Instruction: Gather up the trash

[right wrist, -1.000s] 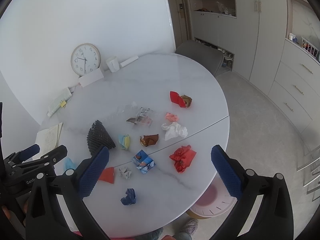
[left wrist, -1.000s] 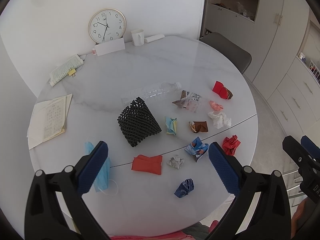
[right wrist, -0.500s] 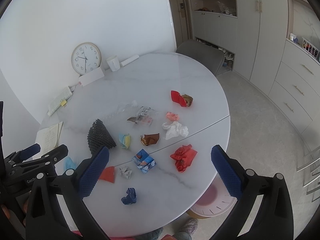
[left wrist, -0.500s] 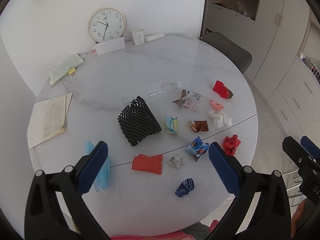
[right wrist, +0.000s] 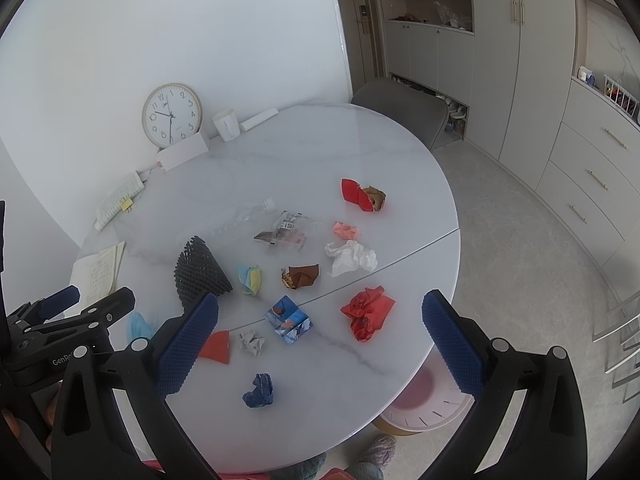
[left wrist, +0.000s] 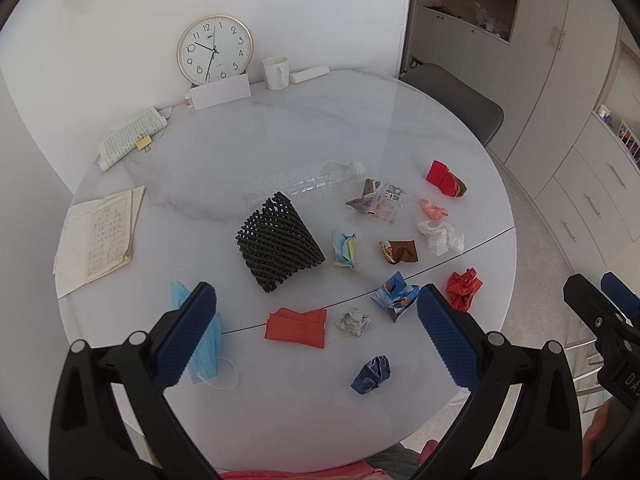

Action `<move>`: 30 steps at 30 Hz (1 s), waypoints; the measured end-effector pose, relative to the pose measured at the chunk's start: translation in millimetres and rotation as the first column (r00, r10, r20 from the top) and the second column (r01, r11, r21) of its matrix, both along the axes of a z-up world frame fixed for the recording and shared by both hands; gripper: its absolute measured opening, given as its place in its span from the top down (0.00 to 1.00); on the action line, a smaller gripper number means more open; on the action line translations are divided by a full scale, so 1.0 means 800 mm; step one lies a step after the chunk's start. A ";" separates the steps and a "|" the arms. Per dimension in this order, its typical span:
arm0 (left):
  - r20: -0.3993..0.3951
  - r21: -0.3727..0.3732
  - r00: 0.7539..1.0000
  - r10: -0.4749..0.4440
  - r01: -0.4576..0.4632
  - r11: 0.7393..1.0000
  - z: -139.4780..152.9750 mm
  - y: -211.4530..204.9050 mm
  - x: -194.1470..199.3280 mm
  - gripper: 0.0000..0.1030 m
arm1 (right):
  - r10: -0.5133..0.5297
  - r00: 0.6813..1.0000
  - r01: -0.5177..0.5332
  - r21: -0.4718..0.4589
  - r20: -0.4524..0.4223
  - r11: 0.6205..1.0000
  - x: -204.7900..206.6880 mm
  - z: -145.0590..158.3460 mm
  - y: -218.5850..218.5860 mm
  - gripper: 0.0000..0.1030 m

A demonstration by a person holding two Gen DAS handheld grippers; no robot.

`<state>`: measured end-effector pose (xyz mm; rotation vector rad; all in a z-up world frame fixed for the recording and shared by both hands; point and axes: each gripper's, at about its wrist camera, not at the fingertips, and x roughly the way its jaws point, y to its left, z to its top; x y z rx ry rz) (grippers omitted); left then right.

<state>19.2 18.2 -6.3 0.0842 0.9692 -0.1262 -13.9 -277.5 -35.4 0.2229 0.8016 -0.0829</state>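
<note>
Trash lies scattered on a round white marble table [left wrist: 280, 128]: a black foam net [left wrist: 276, 240], a clear plastic bottle [left wrist: 304, 186], a blue face mask [left wrist: 204, 340], a flat red wrapper [left wrist: 296, 327], a crumpled red paper [right wrist: 368, 312], a white tissue [right wrist: 352, 258], a dark blue wad [right wrist: 259, 390] and several other small wads. My left gripper [left wrist: 316, 336] hangs open above the table's near edge, holding nothing. My right gripper [right wrist: 320, 340] is open too, high over the near right side, also empty.
A clock [left wrist: 215, 54], a white cup [left wrist: 276, 73], a card, a clipped booklet [left wrist: 130, 142] and an open notebook [left wrist: 98, 240] stand at the table's back and left. A pink bin [right wrist: 424, 404] sits on the floor under the right edge. A grey chair [right wrist: 404, 110] and cabinets stand behind.
Both views have shifted only slightly; the grippers stay open and nothing on the table has moved.
</note>
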 end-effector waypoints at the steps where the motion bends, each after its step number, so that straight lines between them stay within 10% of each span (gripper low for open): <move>1: 0.000 0.000 1.000 0.001 -0.001 1.000 0.000 0.000 0.000 0.06 | 0.000 1.000 0.000 0.001 0.000 1.000 -0.001 0.000 0.000 0.02; 30: 0.000 0.003 1.000 -0.001 0.001 1.000 -0.002 0.000 -0.001 0.06 | 0.010 1.000 -0.010 0.005 -0.017 1.000 0.000 -0.002 0.005 0.02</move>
